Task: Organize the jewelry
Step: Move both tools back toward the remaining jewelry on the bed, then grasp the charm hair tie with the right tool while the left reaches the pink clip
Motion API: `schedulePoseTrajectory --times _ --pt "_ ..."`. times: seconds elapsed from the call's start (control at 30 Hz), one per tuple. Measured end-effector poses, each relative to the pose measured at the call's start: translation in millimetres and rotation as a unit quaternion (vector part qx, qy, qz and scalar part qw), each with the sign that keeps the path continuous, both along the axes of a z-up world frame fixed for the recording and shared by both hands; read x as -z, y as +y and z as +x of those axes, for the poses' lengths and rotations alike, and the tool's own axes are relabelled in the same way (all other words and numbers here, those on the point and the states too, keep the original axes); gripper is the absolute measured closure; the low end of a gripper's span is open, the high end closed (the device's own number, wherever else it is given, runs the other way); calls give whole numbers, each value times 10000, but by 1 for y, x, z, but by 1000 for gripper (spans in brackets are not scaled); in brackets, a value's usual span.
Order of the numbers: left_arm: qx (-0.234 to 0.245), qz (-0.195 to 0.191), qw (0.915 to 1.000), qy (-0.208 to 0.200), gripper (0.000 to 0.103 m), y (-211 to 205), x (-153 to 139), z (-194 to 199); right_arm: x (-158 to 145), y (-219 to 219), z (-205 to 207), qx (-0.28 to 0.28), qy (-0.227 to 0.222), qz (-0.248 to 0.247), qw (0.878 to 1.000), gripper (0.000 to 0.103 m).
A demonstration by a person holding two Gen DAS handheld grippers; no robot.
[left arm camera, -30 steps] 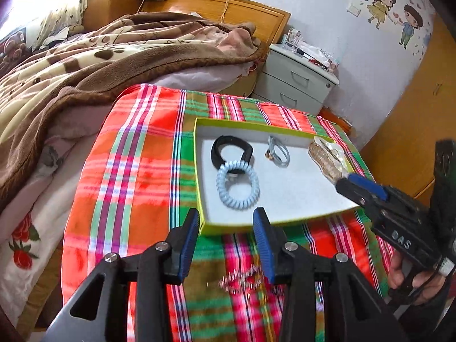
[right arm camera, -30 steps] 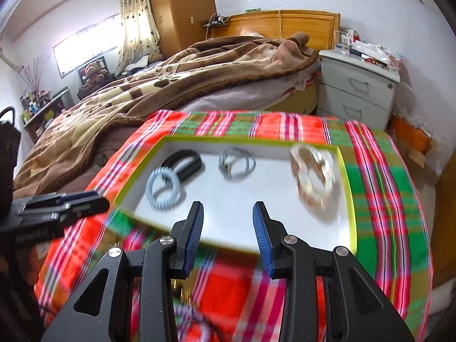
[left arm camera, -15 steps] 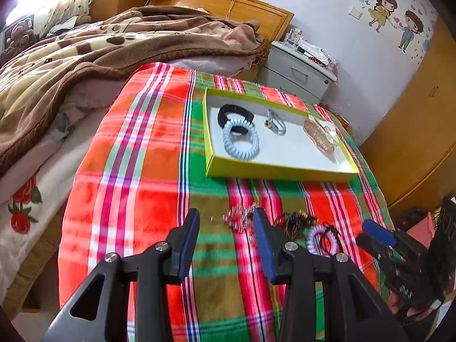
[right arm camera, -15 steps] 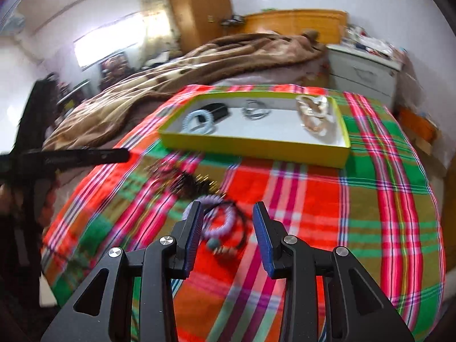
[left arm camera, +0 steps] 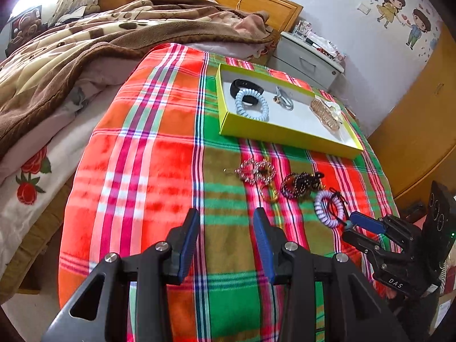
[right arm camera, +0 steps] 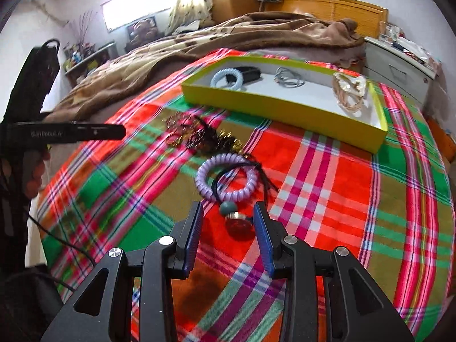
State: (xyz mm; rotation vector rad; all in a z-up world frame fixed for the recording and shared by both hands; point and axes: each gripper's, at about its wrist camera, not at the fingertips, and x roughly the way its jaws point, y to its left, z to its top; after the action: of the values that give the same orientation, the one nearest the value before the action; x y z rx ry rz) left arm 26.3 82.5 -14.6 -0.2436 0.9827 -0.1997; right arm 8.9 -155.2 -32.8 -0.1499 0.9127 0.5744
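The right tool (right arm camera: 228, 228) hovers low over the plaid cloth (right arm camera: 327, 199) with its blue fingers apart, empty. Between the fingertips lie a red bead (right arm camera: 240, 226) and a grey-blue bead (right arm camera: 228, 207), both on a black cord (right arm camera: 228, 176) that loops through a lilac spiral hair tie (right arm camera: 225, 182). Beyond it sits a tangled heap of dark beaded and gold-toned chains (right arm camera: 199, 136). Farther back, the yellow-green tray (right arm camera: 285, 111) holds a pale blue spiral tie (right arm camera: 227, 78) overlapping a black band (right arm camera: 250, 72), a grey loop (right arm camera: 287, 81), and a beige braided bracelet (right arm camera: 349, 91) at its right end.

The left tool (left arm camera: 226, 236) also stands apart and empty, above bare cloth on the surface, near a sparkly chain (left arm camera: 255, 171).

Compared with a second ago, both tools have pulled back from the tray toward the loose pile; the right one has dropped closer since half a second ago, so the lilac tie and beads now lie right at its tips. The tray's contents are unchanged.
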Motion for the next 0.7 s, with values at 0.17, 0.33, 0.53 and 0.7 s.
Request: schedulePoseTrajectory --times 0.17,0.33,0.53,0.7 --pt "-60 46 10000 33 62 3 0 -6 3 5 -5 -164 -24 -189 9997 66" --pt "-120 64 9999 23 62 5 -1 -14 3 11 -3 -98 -94 -243 9996 66" --pt "-131 74 9999 16 62 4 -1 -22 -1 15 -9 0 -315 -436 9986 82" --pt "-152 74 9999 19 62 7 1 -27 -7 10 -18 240 -547 -390 9974 82"
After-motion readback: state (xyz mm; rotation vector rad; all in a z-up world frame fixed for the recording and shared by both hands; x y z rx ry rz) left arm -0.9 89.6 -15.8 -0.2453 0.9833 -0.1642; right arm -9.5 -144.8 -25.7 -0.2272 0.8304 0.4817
